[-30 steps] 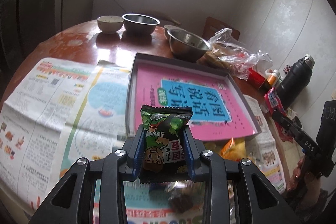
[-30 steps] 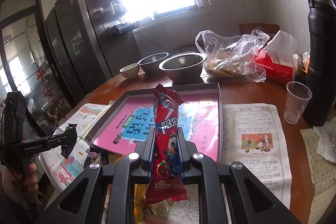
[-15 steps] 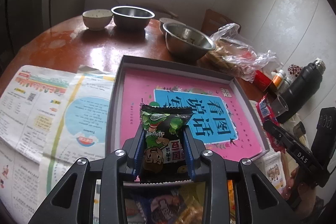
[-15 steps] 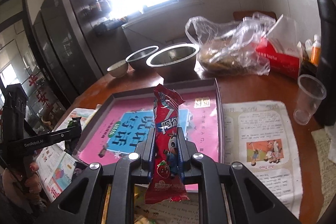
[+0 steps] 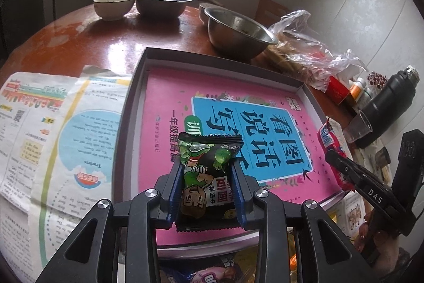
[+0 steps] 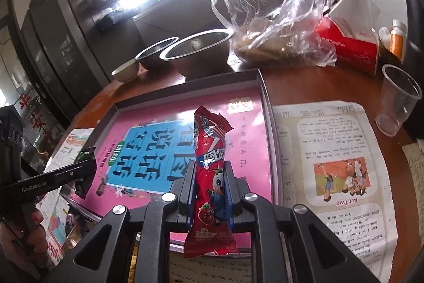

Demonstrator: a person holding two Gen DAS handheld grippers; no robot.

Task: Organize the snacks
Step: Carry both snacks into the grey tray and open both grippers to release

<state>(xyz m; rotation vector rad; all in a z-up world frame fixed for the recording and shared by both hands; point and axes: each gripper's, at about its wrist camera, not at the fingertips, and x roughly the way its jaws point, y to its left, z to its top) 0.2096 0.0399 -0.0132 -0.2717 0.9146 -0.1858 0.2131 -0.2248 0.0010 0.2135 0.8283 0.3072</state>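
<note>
My left gripper point(image 5: 206, 166) is shut on a black and green snack packet point(image 5: 209, 150), held upright over the near left part of a shallow grey box point(image 5: 135, 86) lined with a pink and blue book cover. My right gripper point(image 6: 209, 173) is shut on a long red snack stick packet point(image 6: 212, 129), held upright over the box's point(image 6: 185, 82) near right part. Each gripper shows in the other's view: the right gripper point(image 5: 341, 163) with the red packet point(image 5: 328, 139) at the box's right edge, the left gripper point(image 6: 84, 169) at its left edge.
Behind the box stand two steel bowls point(image 5: 235, 33) point(image 5: 161, 1), a ceramic bowl point(image 5: 114, 5), a clear plastic bag of food point(image 6: 275, 25) and a red tissue box point(image 6: 349, 49). A plastic cup point(image 6: 397, 100) and black flask point(image 5: 389, 102) stand right. Newspapers point(image 5: 61, 139) flank the box; more snack packets point(image 5: 209, 275) lie near.
Both grippers have moved forward and down, so that each packet now hangs over the box's floor instead of its near rim. Neither grip has changed.
</note>
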